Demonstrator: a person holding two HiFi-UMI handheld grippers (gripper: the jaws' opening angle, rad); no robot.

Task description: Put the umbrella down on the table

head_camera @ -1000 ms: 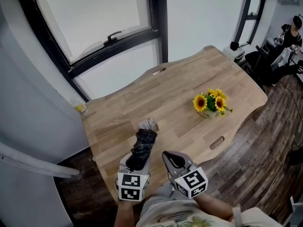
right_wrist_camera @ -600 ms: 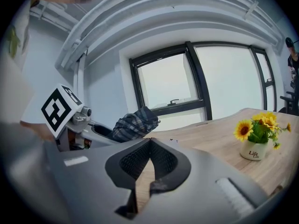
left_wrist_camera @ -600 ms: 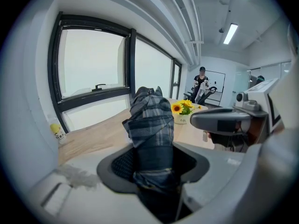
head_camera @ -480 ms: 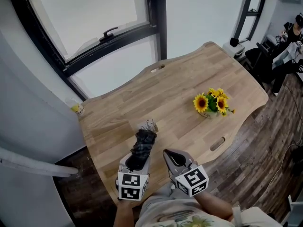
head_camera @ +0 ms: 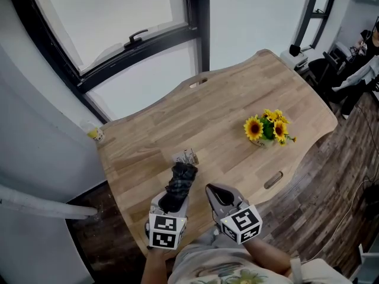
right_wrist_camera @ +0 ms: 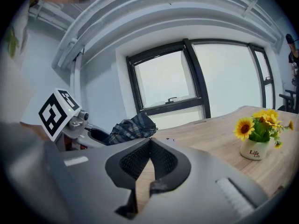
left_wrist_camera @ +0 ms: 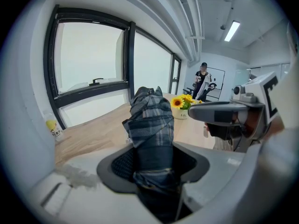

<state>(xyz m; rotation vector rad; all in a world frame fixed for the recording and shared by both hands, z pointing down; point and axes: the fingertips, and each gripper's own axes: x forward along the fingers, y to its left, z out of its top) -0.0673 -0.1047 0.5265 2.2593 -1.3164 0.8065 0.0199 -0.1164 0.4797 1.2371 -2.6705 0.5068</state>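
Left gripper [head_camera: 172, 202] clamps the folded umbrella [head_camera: 180, 179], long axis pointing away, seemingly just above the table [head_camera: 225, 117] (right gripper [head_camera: 218, 195] closed, empty).

The umbrella [left_wrist_camera: 152, 125] has its lower end hidden between the jaws of the left gripper [left_wrist_camera: 154, 164], at the bottom of the left gripper view. In the head view, the small white thing [head_camera: 186, 157] at its tip is too small to identify. The person [head_camera: 358, 78] at the upper right is cut off by the frame edge. The print on the small bottle [head_camera: 93, 133] at the left edge of the table [head_camera: 237, 117] is unreadable.
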